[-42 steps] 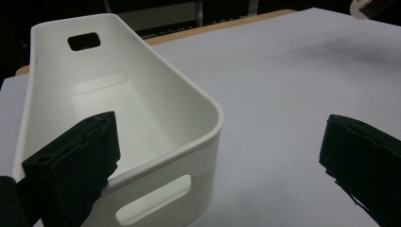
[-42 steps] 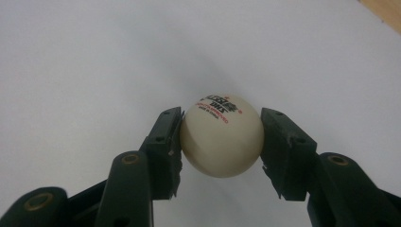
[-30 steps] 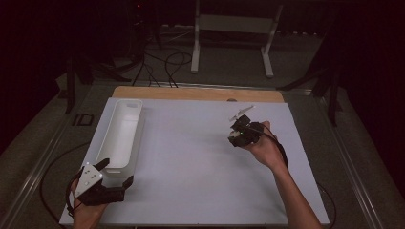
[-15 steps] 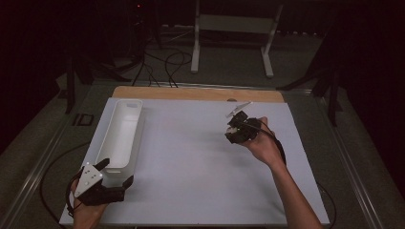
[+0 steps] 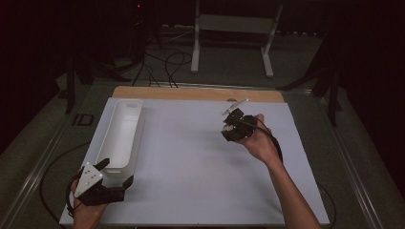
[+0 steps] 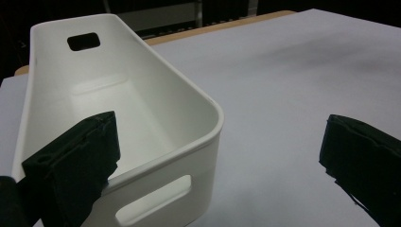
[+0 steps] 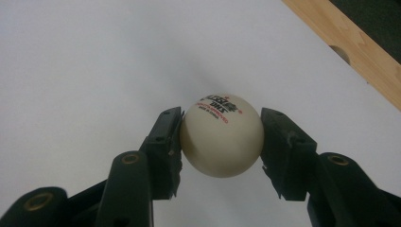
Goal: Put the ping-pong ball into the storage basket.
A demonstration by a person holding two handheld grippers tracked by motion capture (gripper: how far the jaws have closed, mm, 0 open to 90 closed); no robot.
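A white table tennis ball [image 7: 221,142] with red and black print sits between the two black jaws of my right gripper [image 7: 221,137], whose pads press on both its sides, just above the white sheet. In the high view, my right gripper [image 5: 229,132] is held over the right half of the table. A long white bin [image 5: 119,131] lies along the left side, empty, with a handle hole in each end [image 6: 123,104]. My left gripper [image 5: 116,172] stands open at the bin's near end, one jaw inside the bin and the other outside it [image 6: 220,125].
A white sheet [image 5: 191,162] covers the table, with a wooden strip [image 5: 191,93] bare along the far edge. Cables and a white metal stand [image 5: 229,28] are on the floor beyond the table.
My right hand has drifted slightly left with the ball still gripped. The left gripper and the bin have stayed put.
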